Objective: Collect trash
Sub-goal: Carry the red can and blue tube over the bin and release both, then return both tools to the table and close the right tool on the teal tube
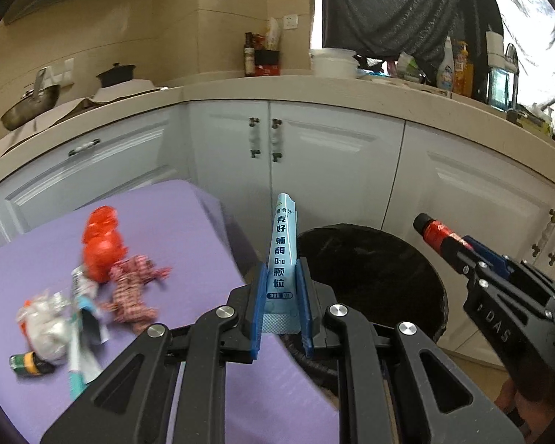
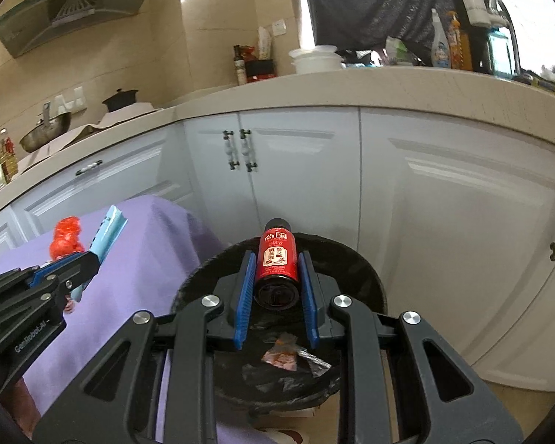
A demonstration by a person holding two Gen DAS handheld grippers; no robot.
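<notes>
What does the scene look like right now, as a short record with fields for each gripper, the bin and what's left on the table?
left gripper: shut on light blue sachet, near the bin's edge
right gripper: shut on small red bottle, over the bin
bin: black liner, wrappers already inside
purple table: red plastic piece, checked wrapper, silver crumpled wrapper, small green bottle

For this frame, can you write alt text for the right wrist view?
The right hand-held gripper holds a small red bottle over a black-lined trash bin with wrappers inside; at left, the left hand-held gripper holds a blue sachet.
</notes>
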